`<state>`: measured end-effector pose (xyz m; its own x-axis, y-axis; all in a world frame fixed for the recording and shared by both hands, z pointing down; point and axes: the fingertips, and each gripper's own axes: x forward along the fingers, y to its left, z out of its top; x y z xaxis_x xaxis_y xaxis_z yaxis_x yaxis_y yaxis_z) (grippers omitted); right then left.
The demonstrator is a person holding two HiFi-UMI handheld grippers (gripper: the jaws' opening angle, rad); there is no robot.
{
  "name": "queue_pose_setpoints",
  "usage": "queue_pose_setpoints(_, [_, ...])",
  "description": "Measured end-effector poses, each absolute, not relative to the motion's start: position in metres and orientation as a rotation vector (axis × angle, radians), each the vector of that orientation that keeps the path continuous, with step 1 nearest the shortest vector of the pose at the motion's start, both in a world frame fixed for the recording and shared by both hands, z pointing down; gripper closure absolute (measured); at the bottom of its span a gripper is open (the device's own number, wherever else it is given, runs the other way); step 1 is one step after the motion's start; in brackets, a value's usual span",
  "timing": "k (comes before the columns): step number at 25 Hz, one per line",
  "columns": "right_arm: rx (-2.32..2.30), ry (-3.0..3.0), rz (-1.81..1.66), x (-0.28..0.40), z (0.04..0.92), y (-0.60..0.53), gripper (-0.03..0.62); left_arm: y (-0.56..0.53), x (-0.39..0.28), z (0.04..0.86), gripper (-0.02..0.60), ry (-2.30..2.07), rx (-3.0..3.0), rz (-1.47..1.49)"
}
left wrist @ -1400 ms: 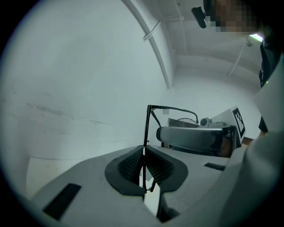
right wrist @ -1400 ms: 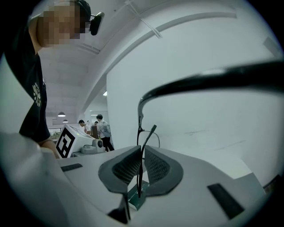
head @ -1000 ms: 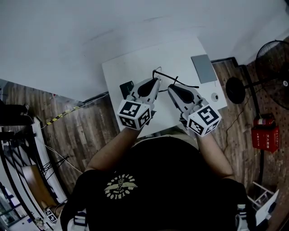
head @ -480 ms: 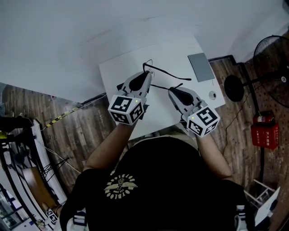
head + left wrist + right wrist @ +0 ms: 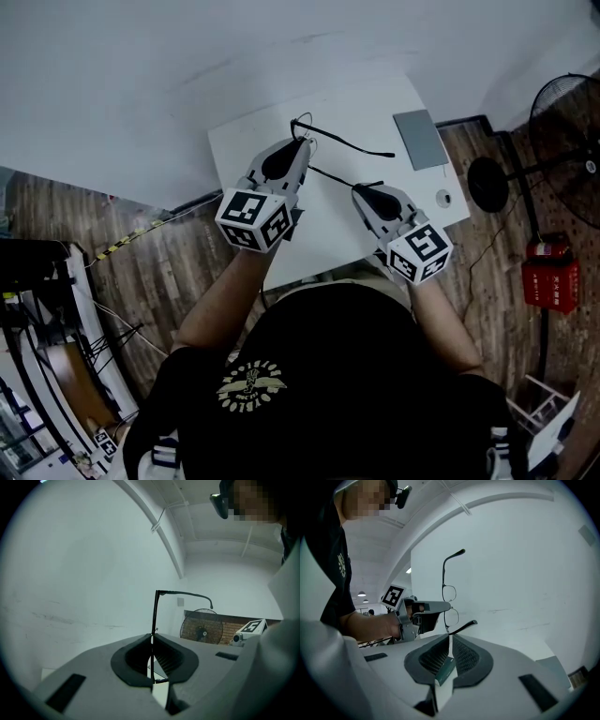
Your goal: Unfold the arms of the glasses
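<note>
Over the wood floor (image 5: pixel 187 253) stands a white table (image 5: pixel 375 108), ref pt for everything else. Fan (image 5: pixel 562 141) is on the floor off the table's rt end, well apart from both grippers. Grey pad (image 5: pixel 420 139) lies flat on the table nr that same rt end. Left gripper (image 5: pixel 302 142) is abv the table's middle, jaws pressed together on the front frame of the glasses (image 5: pixel 449 603). So the glasses are up off the table top, and in the right gripper view the lenses sit one abv the other. Right gripper (image 5: pixel 359 190) is abv the table's near edge, twd the rt end from the left one. Its jaws are narrow, pinching the near arm (image 5: pixel 464 626) w/ the ear tip poking past the jaw tips. Far arm (image 5: pixel 349 143) is swung out, pointing twd the pad.
</note>
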<state>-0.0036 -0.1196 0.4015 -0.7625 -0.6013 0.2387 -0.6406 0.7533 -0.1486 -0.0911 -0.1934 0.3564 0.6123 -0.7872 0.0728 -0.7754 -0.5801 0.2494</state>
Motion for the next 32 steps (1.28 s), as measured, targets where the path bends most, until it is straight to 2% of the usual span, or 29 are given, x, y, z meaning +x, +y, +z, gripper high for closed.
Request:
queue_pose_setpoints(12, [1.002, -2.738, 0.36, 0.004, 0.423, -0.12, 0.594, -0.195, -0.094, 0.358, 0.563, -1.32, 2.606, -0.032])
queue_pose_setpoints(17, [1.006, -2.754, 0.394, 0.011, 0.421, -0.122, 0.513, -0.201, -0.107, 0.372, 0.563, -1.379, 2.572, -0.001])
queue_pose_setpoints(28, [1.138, -2.7, 0.468, 0.029, 0.426, -0.145, 0.533, -0.202, -0.101, 0.385, 0.563, -1.395, 2.585, 0.063])
queue_pose_setpoints(32, [1.175, -2.711, 0.492, 0.035, 0.424, -0.151, 0.511, -0.205, -0.103, 0.394, 0.563, -1.388, 2.564, 0.069])
